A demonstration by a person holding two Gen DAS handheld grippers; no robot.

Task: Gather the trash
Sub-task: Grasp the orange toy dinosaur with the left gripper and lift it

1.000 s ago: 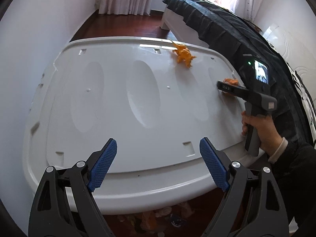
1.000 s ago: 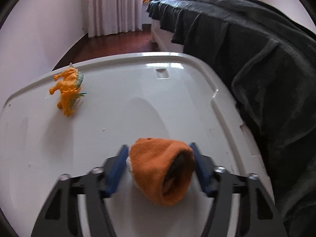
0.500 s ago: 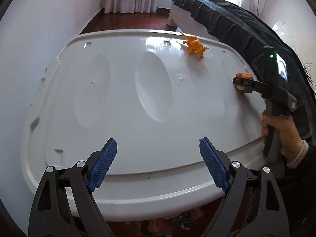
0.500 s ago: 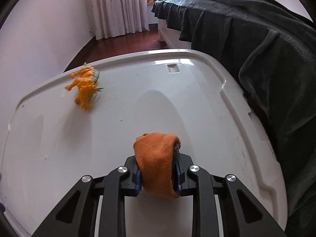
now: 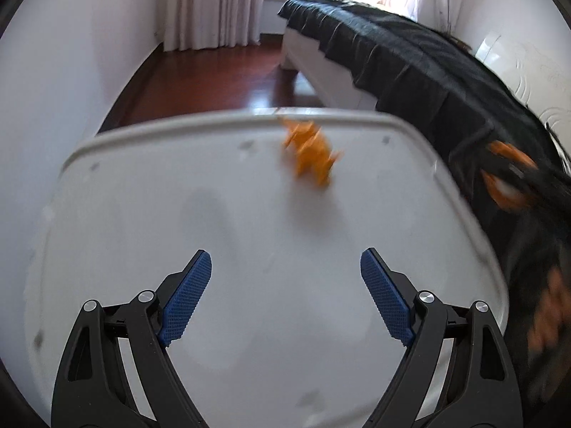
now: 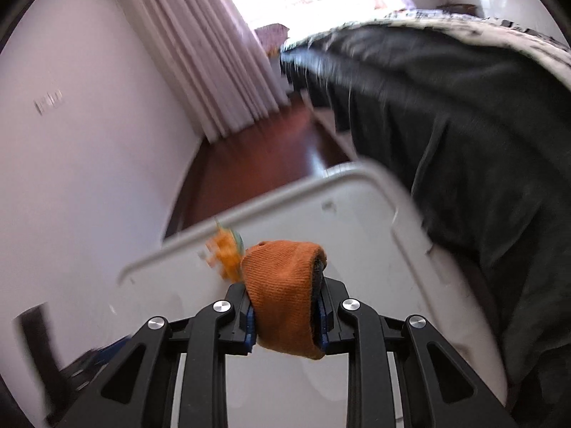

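Observation:
My right gripper (image 6: 285, 306) is shut on an orange knitted sock (image 6: 285, 292) and holds it lifted above the white plastic lid (image 6: 357, 221). In the left wrist view the sock shows as an orange blur (image 5: 506, 174) at the right, off the lid's edge. An orange toy dinosaur (image 5: 312, 153) stands near the far edge of the white lid (image 5: 178, 196); it also shows in the right wrist view (image 6: 225, 256), just behind the sock. My left gripper (image 5: 285, 299) is open and empty above the lid, the dinosaur ahead of it.
A bed with a dark cover (image 5: 410, 64) runs along the lid's right side. A white wall (image 5: 71, 53) is on the left. Red-brown wooden floor (image 5: 214, 75) and curtains (image 5: 210, 3) lie beyond the lid.
My right gripper closed on the sock and lifted it off the lid, tilting up. My left gripper moved forward over the lid toward the dinosaur, still open.

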